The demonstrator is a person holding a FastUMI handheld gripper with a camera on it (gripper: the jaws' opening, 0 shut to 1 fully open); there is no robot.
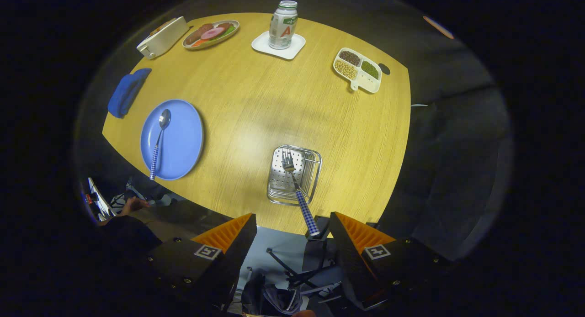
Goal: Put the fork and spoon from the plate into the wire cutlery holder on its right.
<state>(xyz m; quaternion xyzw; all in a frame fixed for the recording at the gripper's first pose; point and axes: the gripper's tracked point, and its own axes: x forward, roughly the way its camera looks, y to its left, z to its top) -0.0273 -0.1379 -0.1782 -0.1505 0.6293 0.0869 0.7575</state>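
Checked-handled fork (297,189) stands in the wire cutlery holder (315,171) at 12 o'clock, just ahead of my gripper (292,225), its fingers spread, holding nothing; spoon (159,141) lies on the blue plate (185,139) at 10 o'clock.

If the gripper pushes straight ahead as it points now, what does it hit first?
Probably the checked-handled fork leaning in the wire cutlery holder, just ahead of the open gripper; depth is unclear.

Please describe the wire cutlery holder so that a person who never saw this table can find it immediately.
On the round wooden table, look at the near edge, just ahead of the open gripper. The wire cutlery holder stands there, to the right of the blue plate with the spoon. It is the only shiny metal basket, and a fork with a checked handle leans out of it.
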